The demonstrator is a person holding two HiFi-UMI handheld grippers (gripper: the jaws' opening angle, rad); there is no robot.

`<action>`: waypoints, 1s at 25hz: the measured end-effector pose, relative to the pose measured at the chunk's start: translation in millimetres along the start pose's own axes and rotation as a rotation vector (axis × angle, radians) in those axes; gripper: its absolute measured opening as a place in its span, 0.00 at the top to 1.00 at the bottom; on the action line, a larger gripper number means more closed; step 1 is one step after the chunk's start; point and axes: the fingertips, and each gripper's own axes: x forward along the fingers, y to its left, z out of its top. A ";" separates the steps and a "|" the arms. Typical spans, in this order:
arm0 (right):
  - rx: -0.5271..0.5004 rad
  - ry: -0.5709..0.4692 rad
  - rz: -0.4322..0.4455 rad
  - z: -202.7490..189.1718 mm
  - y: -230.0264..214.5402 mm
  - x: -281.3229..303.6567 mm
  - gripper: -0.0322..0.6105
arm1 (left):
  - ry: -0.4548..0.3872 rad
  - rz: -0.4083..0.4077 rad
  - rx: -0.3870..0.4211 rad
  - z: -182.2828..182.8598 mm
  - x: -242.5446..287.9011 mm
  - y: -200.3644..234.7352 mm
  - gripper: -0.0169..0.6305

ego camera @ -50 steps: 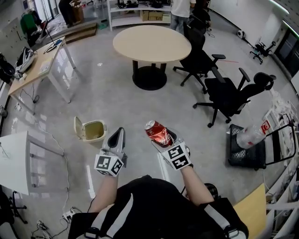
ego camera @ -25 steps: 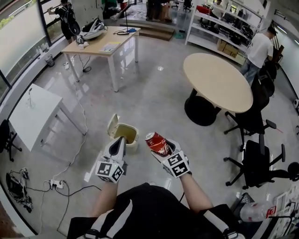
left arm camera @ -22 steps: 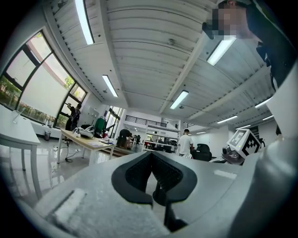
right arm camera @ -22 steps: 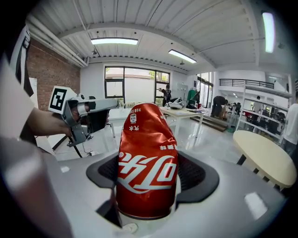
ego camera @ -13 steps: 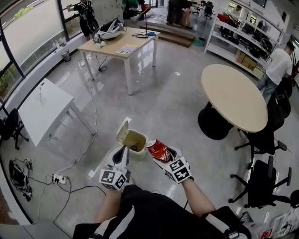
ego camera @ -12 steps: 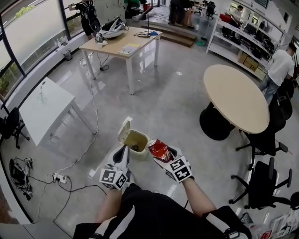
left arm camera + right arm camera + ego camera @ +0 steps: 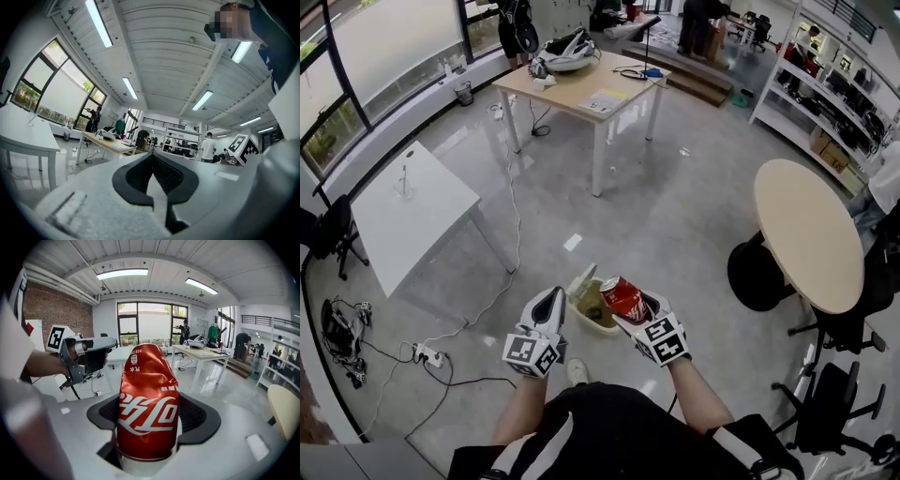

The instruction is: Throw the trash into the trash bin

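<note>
A crushed red cola can [image 7: 623,297] sits tilted between the jaws of my right gripper [image 7: 635,305], which is shut on it. The right gripper view shows the can [image 7: 147,411] upright between the two dark pads, filling the gap of the right gripper [image 7: 149,394]. The small beige trash bin [image 7: 602,318] stands on the floor with its lid [image 7: 579,279] flipped open, right under and between the two gripper tips. My left gripper [image 7: 550,304] is shut and empty, beside the bin's left side. In its own view the left gripper [image 7: 152,155] has its jaws together.
A white table [image 7: 412,211] stands to the left and a wooden desk [image 7: 581,89] farther ahead. A round table [image 7: 811,230] and an office chair [image 7: 839,412] are on the right. Cables and a power strip [image 7: 427,354] lie on the floor at left.
The person has walked up to the bin. It now lies directly under the gripper tips instead of ahead of them. Both grippers went forward with the can still held.
</note>
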 end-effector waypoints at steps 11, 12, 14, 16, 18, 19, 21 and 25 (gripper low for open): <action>-0.066 0.111 0.026 11.9 22.4 90.8 0.41 | 0.105 0.023 -0.051 -29.0 -1.0 90.9 0.97; -0.055 0.119 0.028 9.2 24.5 94.5 0.41 | 0.117 0.025 -0.057 -34.7 -1.9 96.3 0.97; -0.036 0.135 0.035 2.3 26.3 100.4 0.41 | 0.139 0.026 -0.071 -45.8 0.1 101.7 0.97; -0.017 0.152 0.042 -7.4 24.8 104.5 0.41 | 0.163 0.019 -0.082 -57.7 5.9 100.8 0.97; 0.007 0.174 0.046 -21.0 23.9 104.8 0.41 | 0.200 0.005 -0.092 -71.6 10.2 94.4 0.97; 0.022 0.188 0.050 -29.3 24.7 103.7 0.41 | 0.223 -0.002 -0.097 -79.1 10.4 89.6 0.97; 0.054 0.213 0.059 -45.3 25.3 104.0 0.41 | 0.264 -0.008 -0.111 -94.5 11.4 82.1 0.97; 0.101 0.253 0.093 -70.8 23.9 117.7 0.41 | 0.337 0.020 -0.171 -132.4 19.5 84.4 0.97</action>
